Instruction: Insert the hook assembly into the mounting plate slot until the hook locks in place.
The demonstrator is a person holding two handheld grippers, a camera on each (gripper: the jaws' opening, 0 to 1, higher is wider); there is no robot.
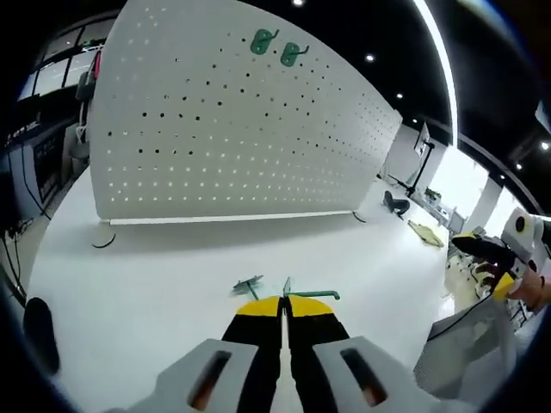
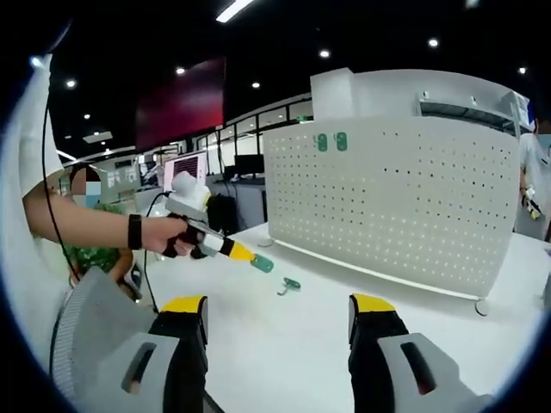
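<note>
White surface [image 1: 172,284] before the pegboard [image 1: 232,129]: two green hooks [image 1: 275,47] already mounted. Left gripper [image 2: 250,256] fingers clamp a green hook [image 2: 263,264]; another hook [image 2: 290,285] lies below. Right gripper [image 2: 277,323] fingers gape, empty. Insertion pending.

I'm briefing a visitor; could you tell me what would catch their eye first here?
The white pegboard stands upright on the table, with two green hooks mounted near its top. The left claw is shut on a green hook, with another hook lying beside it.
</note>
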